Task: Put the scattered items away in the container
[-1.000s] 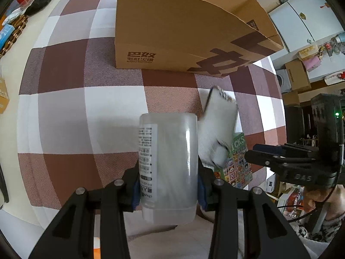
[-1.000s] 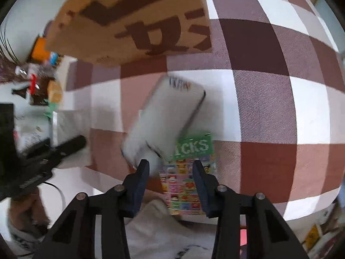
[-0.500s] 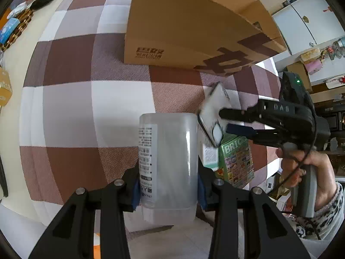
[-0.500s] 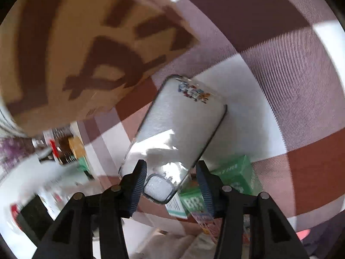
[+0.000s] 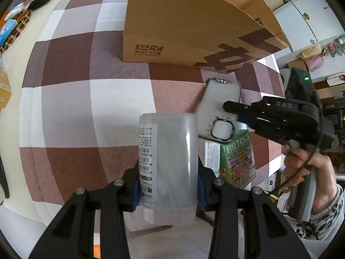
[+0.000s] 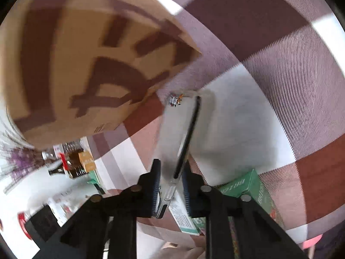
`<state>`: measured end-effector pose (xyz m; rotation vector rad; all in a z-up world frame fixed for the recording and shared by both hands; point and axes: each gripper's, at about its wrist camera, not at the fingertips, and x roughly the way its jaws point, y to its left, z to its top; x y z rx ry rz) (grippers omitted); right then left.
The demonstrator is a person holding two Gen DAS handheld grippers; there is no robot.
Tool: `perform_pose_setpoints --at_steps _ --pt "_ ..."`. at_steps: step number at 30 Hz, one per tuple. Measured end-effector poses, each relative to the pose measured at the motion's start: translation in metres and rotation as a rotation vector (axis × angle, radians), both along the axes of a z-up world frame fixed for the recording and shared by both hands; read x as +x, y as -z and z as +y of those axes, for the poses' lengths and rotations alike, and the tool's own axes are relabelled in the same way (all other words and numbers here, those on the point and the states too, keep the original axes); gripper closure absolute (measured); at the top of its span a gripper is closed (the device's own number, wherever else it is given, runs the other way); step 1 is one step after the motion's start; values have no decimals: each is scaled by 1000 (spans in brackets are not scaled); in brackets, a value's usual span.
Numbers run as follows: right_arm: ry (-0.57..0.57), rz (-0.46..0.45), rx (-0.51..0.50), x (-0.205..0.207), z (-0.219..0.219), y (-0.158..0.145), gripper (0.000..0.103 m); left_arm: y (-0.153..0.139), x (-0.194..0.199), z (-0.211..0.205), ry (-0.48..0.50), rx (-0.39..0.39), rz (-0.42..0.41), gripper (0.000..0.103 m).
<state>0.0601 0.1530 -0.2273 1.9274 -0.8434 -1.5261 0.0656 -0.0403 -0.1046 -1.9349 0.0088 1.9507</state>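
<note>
Left wrist view: left gripper (image 5: 168,192) clamps plastic bottle (image 5: 168,164), right gripper (image 6: 170,191) pinches phone case (image 6: 183,138) edge-on; carry step, next needs lift over cardboard box (image 5: 194,21) rim.

"BRICKS" on green box (image 5: 238,157) lower right. "DAS" on right gripper (image 5: 231,105) body, right of frame. Cardboard box (image 5: 183,28) has brown Chinese print, top centre; bottle (image 5: 168,164) label unreadable.

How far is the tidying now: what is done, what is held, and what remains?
Nothing shows as done; the cardboard box interior is hidden. In hand: the left gripper clamps a translucent bottle, and the right gripper pinches a phone case edge-on. Left: the green BRICKS box lies on the checked cloth.
</note>
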Motion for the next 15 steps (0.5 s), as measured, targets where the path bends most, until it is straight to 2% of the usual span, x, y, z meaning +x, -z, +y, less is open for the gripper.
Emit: perform_pose_setpoints --at_steps 8,15 --pt "-59 167 105 7 11 -47 94 -9 -3 5 10 12 21 62" --pt "-125 390 248 19 24 -103 94 -26 -2 19 51 18 59 62"
